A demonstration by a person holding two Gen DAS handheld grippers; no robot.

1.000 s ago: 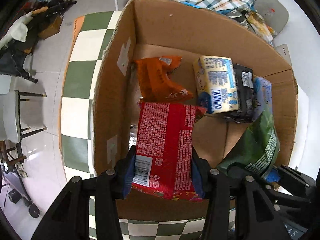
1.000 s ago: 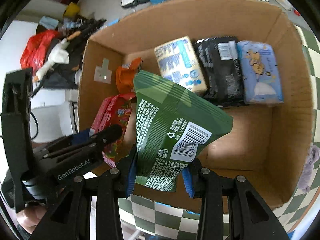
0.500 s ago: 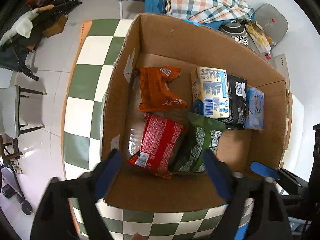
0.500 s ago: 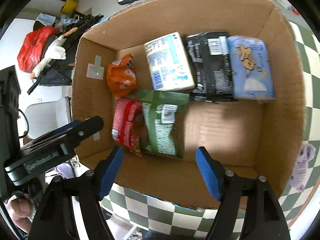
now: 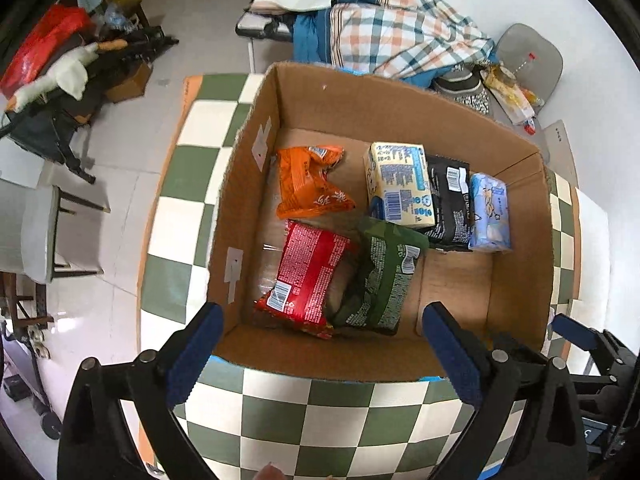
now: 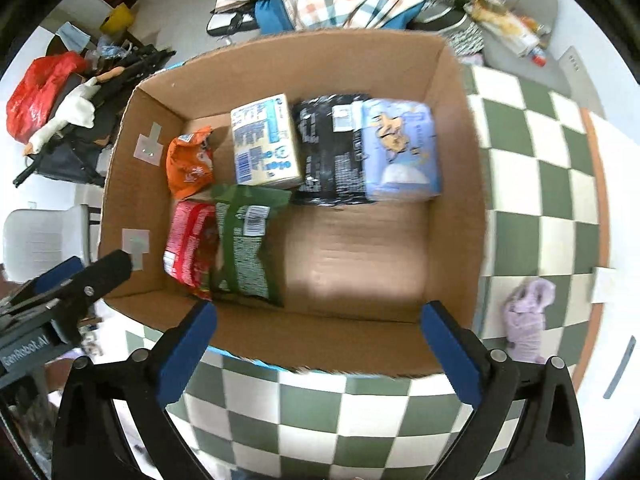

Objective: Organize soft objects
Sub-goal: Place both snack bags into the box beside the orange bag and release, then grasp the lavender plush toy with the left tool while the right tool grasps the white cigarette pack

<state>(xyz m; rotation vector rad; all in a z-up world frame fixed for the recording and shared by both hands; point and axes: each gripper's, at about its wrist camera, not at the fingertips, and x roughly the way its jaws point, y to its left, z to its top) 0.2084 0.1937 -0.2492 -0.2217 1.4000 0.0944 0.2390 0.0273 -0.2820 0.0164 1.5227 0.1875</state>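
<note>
Purple cloth (image 6: 526, 316) beside cardboard box (image 6: 476, 200) shows only in right view.

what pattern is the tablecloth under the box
Green and white checks on the tablecloth, clearest in the right wrist view.

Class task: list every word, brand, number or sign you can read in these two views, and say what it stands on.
"GenRobot.AI", first letter cut off: side of the left gripper, seen in the right wrist view.
Print and barcodes on the red pack, green pack, yellow pack and black pack: too small to read.
</note>
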